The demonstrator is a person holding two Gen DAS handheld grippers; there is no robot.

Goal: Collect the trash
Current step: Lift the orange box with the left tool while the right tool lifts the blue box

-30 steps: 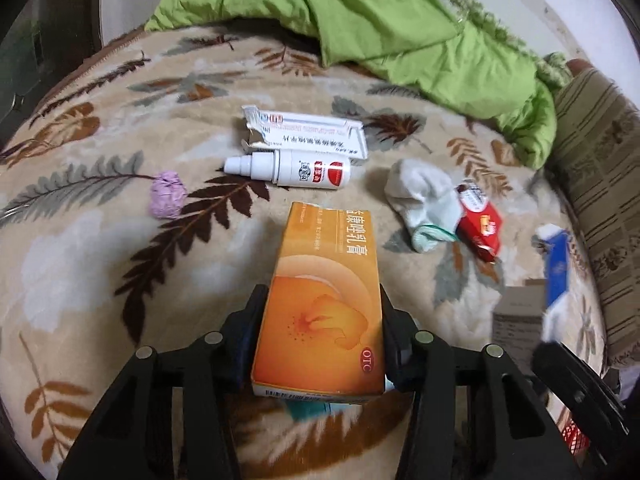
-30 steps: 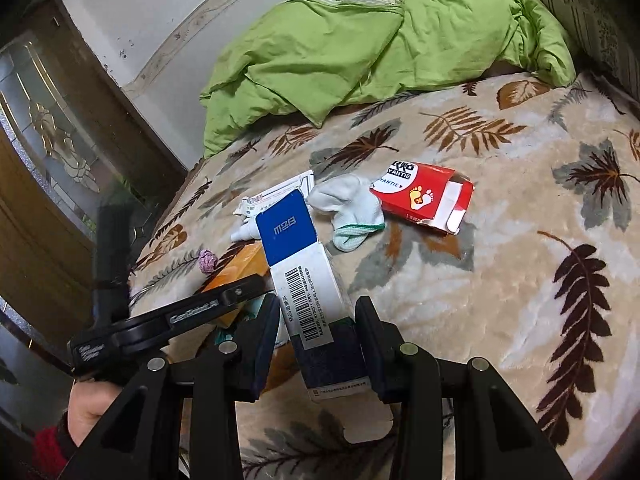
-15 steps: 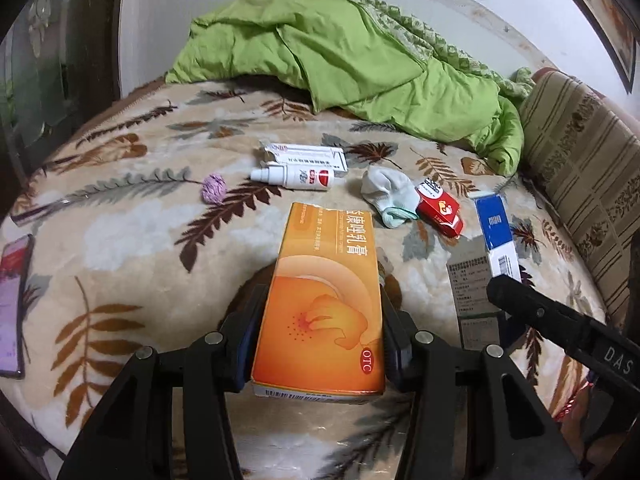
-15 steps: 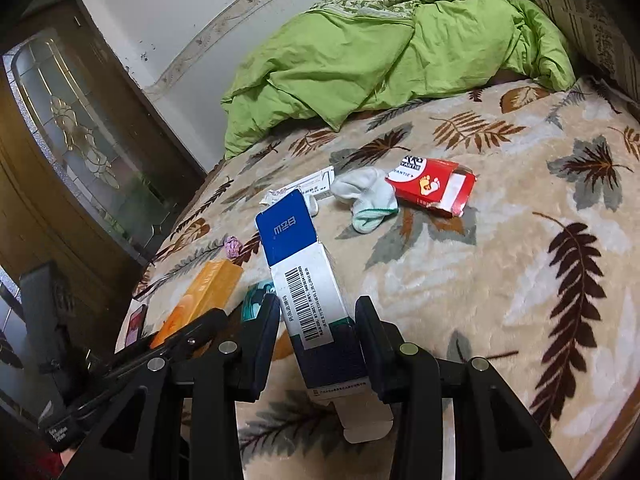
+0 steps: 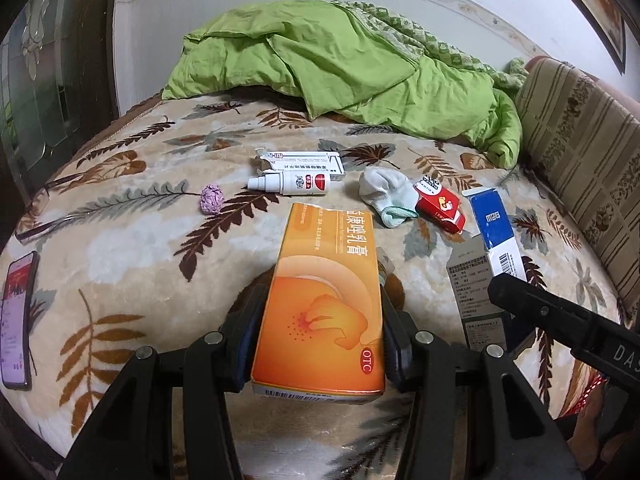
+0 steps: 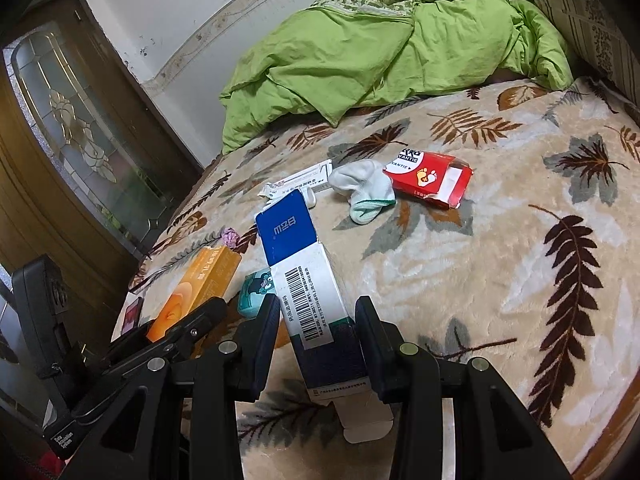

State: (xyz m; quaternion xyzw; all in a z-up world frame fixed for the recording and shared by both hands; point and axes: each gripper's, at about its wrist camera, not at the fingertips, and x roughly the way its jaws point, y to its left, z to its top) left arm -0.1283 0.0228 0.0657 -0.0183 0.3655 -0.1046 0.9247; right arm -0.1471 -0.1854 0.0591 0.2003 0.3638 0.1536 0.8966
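Note:
My left gripper (image 5: 320, 332) is shut on an orange medicine box (image 5: 324, 300), held above the near edge of the bed. My right gripper (image 6: 316, 336) is shut on a blue and white carton (image 6: 304, 276) with a barcode and an open flap; the same carton (image 5: 494, 236) shows at the right of the left wrist view. On the leaf-patterned blanket (image 5: 132, 240) lie a white spray bottle (image 5: 294, 182), a torn white box (image 5: 304, 159), a purple crumpled wad (image 5: 211, 199) and a red packet (image 5: 440, 208).
A white sock (image 5: 384, 192) lies beside the red packet. A phone (image 5: 16, 316) rests at the blanket's left edge. A green quilt (image 5: 340, 68) is heaped at the back, a striped cushion (image 5: 580, 148) lines the right. A small teal item (image 6: 256, 292) lies by the carton.
Both grippers have pulled back from the bed with their boxes still gripped, so more of the bed and the phone show. Over the last half second almost nothing moved.

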